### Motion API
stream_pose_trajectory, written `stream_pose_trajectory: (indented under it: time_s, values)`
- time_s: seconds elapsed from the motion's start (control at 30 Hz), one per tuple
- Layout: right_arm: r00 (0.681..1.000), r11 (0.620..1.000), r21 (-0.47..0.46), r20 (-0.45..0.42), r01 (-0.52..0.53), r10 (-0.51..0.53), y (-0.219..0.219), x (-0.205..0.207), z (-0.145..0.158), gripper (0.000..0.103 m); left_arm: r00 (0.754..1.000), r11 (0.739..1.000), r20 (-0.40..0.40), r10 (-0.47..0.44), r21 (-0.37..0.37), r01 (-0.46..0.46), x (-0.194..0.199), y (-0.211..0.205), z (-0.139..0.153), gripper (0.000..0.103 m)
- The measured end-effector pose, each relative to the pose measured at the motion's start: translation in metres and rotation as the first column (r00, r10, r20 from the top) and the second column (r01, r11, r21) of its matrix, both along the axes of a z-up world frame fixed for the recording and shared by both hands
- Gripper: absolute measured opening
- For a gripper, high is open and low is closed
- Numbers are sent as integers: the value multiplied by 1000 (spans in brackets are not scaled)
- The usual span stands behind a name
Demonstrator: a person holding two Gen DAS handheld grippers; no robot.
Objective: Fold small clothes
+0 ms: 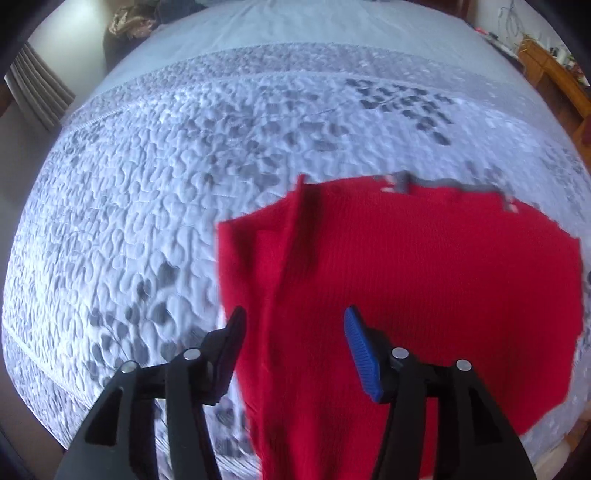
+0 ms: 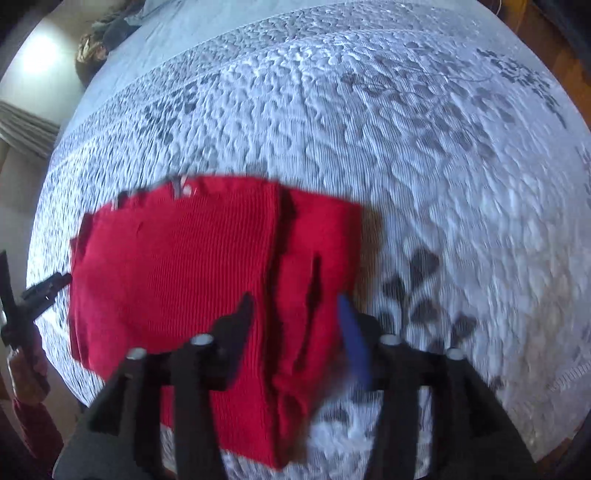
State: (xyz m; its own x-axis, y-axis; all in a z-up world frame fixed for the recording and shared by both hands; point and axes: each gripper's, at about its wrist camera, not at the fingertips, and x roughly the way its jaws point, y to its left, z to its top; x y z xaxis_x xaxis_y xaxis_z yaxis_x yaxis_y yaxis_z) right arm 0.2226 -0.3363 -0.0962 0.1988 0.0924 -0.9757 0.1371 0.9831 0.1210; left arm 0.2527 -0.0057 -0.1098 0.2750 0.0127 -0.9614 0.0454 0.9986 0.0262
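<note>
A small red knit garment (image 1: 424, 280) lies flat on a white quilted bedspread (image 1: 166, 192), with its side parts folded inward and a grey patterned edge at its far end. My left gripper (image 1: 293, 325) is open and empty, hovering over the garment's left folded strip. In the right wrist view the same garment (image 2: 177, 273) shows, with a folded flap (image 2: 317, 251) on its right side. My right gripper (image 2: 297, 314) is open and empty above that flap. The left gripper also shows at the left edge of the right wrist view (image 2: 48, 286).
The bedspread (image 2: 424, 155) has grey leaf prints and stretches far beyond the garment. A dark pile of things (image 1: 129, 22) lies at the bed's far left corner. Wooden furniture (image 1: 554, 70) stands at the far right, a curtain (image 1: 37, 92) at the left.
</note>
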Motion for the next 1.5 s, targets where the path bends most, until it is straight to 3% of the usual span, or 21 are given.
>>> stream_pose_trajectory:
  time_s: [0.13, 0.27, 0.37, 0.47, 0.6, 0.73, 0.87, 0.97, 1.03, 1.1, 1.13, 1.27, 1.37, 1.5]
  values:
    - [999, 1000, -2, -45, -4, 4, 9, -32, -4, 69, 1000, 1000, -18, 6, 7, -6, -19, -25, 6, 59]
    - [997, 1000, -8, -70, 13, -13, 11, -48, -15, 69, 1000, 1000, -20, -13, 20, 13, -31, -46, 1, 59]
    - [996, 999, 34, -91, 29, -26, 9, -54, -26, 69, 998, 1000, -54, -22, -12, 22, -32, -50, -13, 59]
    - [995, 998, 50, -96, 38, -33, 9, -54, -35, 69, 997, 999, -73, -39, 15, 40, -32, -51, -27, 59]
    - [993, 994, 105, -114, 40, -28, 10, -53, -47, 70, 995, 999, -90, -46, -13, 45, -33, -45, -40, 61]
    - [996, 996, 85, -90, 32, -24, 15, -58, -56, 69, 995, 998, -78, -55, -29, 52, -36, -43, -43, 61]
    - [998, 984, 171, -44, 42, -35, 18, -66, -53, 58, 996, 997, -64, -69, -21, 68, -39, -46, -45, 63]
    - [999, 994, 109, -44, -8, 13, 32, -65, -55, 56, 995, 997, -53, -80, -23, 79, -41, -47, -45, 64]
    - [999, 996, 84, -27, -42, 44, 40, -62, -54, 36, 995, 996, -49, -85, -27, 84, -41, -46, -45, 64]
    - [999, 992, 120, -17, -40, 43, 41, -60, -53, 17, 996, 996, -44, -84, -37, 82, -41, -45, -45, 65]
    - [999, 990, 139, -22, -29, 32, 39, -57, -54, 15, 996, 996, -42, -83, -39, 81, -41, -46, -45, 65]
    - [999, 991, 133, -28, -12, 16, 42, -54, -60, 15, 997, 996, -27, -79, -51, 77, -43, -45, -43, 66]
    - [999, 990, 143, -31, -1, 5, 45, -56, -65, 24, 996, 994, -12, -85, -66, 84, -45, -44, -42, 68]
    - [999, 984, 174, -36, 38, -33, 42, -53, -68, 16, 996, 993, 3, -90, -81, 90, -46, -42, -42, 69]
